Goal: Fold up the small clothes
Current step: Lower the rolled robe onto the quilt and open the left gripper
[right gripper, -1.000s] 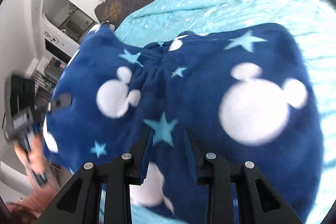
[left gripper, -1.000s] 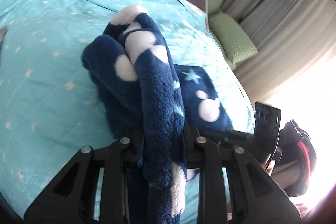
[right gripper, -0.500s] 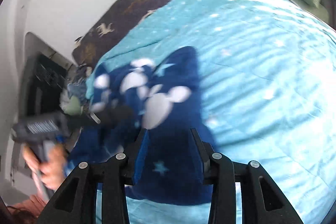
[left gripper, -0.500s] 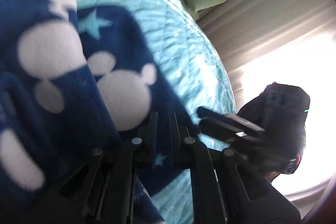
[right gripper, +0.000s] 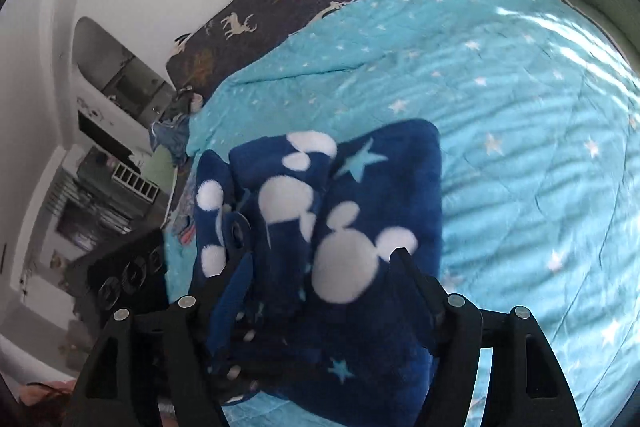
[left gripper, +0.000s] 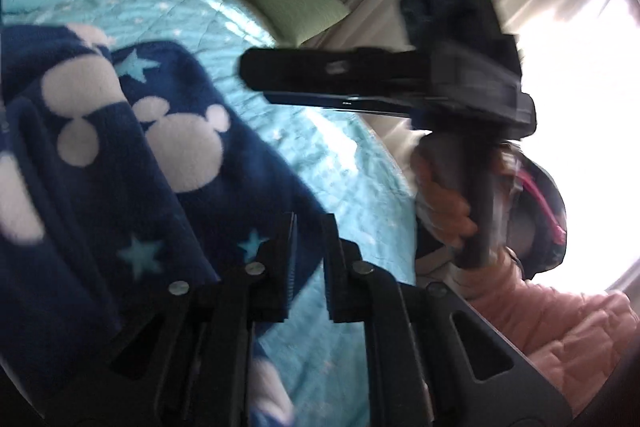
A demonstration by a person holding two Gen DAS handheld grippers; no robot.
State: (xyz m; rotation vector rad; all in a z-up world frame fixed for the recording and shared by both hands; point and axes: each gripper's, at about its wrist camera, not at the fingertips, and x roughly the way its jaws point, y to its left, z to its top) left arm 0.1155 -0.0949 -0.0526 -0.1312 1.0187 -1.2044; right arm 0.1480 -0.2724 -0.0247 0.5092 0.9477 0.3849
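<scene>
Jaws spread on the right gripper (right gripper: 320, 255), having just been opening; the left gripper (left gripper: 310, 227) is nearly closed, nothing between its pads.
Both tilt downward over the folded blue fleece (right gripper: 352, 211) lying on the turquoise bedspread (right gripper: 520, 115); a hand (left gripper: 444, 207) grasps the right gripper's handle.

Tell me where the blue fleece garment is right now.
In the right wrist view the blue fleece garment lies bunched on the turquoise quilt, near its left edge.
</scene>
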